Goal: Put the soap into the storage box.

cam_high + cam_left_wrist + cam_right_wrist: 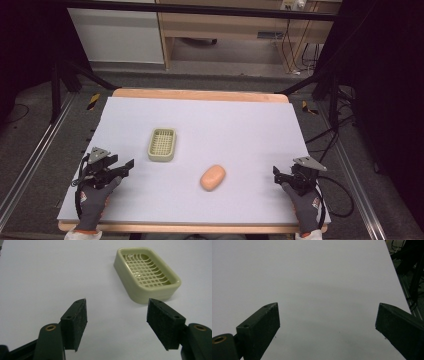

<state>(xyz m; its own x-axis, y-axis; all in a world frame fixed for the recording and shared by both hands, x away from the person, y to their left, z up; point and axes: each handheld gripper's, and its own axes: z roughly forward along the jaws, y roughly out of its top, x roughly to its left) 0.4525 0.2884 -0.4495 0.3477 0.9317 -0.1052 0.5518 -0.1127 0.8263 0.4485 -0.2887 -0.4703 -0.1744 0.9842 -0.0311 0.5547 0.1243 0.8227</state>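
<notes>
Peach-orange and rounded like a pebble, the oval bar of soap [213, 177] lies flat on the white table top [240, 125], just right of centre and nearer your edge, well apart from both grippers. The pale green plastic soap dish with its grid floor [162, 144] sits empty to its upper left, close ahead of your left gripper [131, 164], whose jaws stand wide with nothing between them. Your right gripper [275, 173] rests near the right edge, jaws equally wide and empty. Expect the soap to be light, stiff and slick, with curved flanks that could squirt out. Take it across the short width, pads square on the long sides, low on the bar.
</notes>
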